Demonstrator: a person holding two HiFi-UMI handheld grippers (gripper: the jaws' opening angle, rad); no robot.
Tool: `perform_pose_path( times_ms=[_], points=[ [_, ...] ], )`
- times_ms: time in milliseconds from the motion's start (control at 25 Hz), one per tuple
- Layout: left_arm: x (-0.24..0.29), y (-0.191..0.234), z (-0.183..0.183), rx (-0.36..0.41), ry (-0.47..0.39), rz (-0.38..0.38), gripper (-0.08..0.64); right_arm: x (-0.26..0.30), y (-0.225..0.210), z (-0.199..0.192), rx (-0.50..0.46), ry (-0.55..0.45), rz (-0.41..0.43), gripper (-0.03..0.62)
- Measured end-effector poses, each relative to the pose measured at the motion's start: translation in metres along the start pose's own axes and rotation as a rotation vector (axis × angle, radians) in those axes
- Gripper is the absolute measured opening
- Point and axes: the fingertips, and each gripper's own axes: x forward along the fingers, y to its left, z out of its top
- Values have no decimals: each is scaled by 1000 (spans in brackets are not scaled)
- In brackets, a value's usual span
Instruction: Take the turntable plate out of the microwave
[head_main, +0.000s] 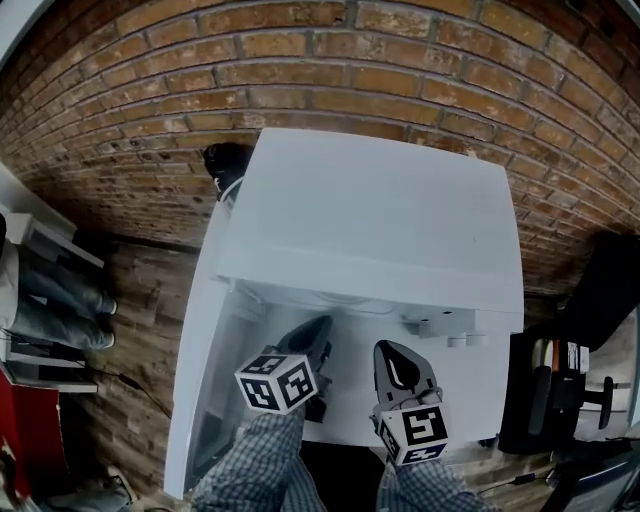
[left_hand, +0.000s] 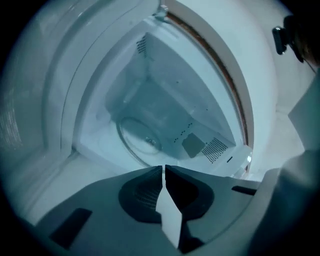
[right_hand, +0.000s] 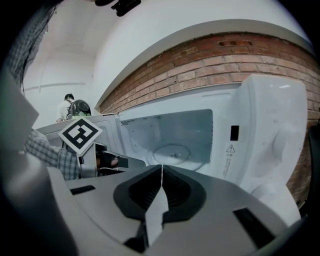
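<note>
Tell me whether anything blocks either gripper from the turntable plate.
Nothing visible does. The door stands open, and the plate lies inside the microwave with nothing in front of it. The left gripper and right gripper are both shut.

One microwave (head_main: 380, 220), one plate (right_hand: 172, 151), two tools (head_main: 318, 328) (head_main: 388, 350)

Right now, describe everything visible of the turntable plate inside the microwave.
The turntable plate is a round, clear disc, glass by its look, with a small hub showing through at its centre. It lies flat on the floor of the open microwave, roughly centred, with nothing on it. The left gripper and the right gripper, both shut, are in front of the opening and apart from it.
</note>
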Motion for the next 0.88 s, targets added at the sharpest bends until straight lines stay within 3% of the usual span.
perform_pose_path(
  times_ms=[320,520,680,880],
  points=[
    [10,28,11,-376,-139,-23,15,13,1,1,1,17,1,19],
    [12,39,20,-479,-200,-21,86,18,-2,1,-2,26,-4,20],
    [15,48,26,-571,-239,-16,94,19,-3,-1,2,33,-6,19],
    [22,55,27,-627,-228,11,94,20,-6,-1,2,40,-15,20]
  ],
)
